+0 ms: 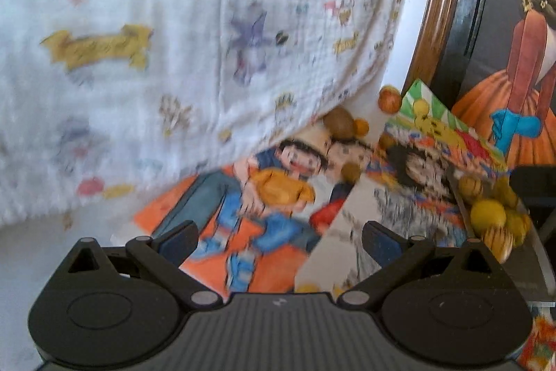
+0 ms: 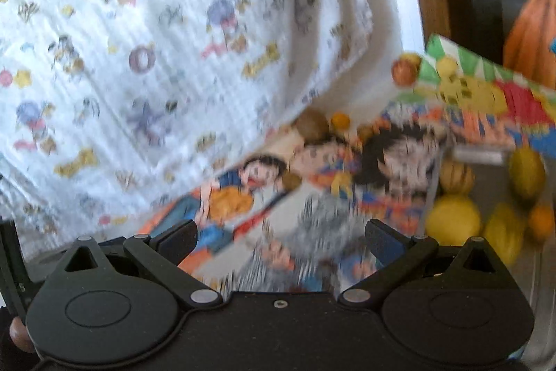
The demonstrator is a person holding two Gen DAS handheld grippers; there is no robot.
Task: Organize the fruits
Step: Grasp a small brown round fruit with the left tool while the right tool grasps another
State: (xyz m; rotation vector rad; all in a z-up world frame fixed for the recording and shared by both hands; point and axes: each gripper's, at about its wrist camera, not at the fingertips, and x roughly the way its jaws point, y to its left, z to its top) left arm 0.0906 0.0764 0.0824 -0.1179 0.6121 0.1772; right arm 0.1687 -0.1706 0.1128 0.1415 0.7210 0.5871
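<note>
Small fruits lie scattered on cartoon posters [image 1: 278, 197] [image 2: 312, 204]. A brown kiwi [image 1: 338, 120] [image 2: 312, 126] sits by the cloth's edge with a small orange [image 1: 361, 127] [image 2: 340, 120] beside it. A red-orange apple [image 1: 389, 99] [image 2: 405, 70] lies farther back. A cluster of yellow fruits [image 1: 488, 214] [image 2: 453, 218] is piled at the right. My left gripper [image 1: 279, 242] is open with nothing between its fingers. My right gripper [image 2: 281, 242] is open and empty too. Both hover above the posters, well short of any fruit.
A white patterned cloth [image 1: 173, 40] [image 2: 156, 58] hangs over the left and back. A wooden frame [image 1: 438, 6] and a dark painted panel [image 1: 514, 40] stand at the right. A small brown fruit [image 1: 351, 172] [image 2: 291, 180] lies mid-poster. Both views are motion-blurred.
</note>
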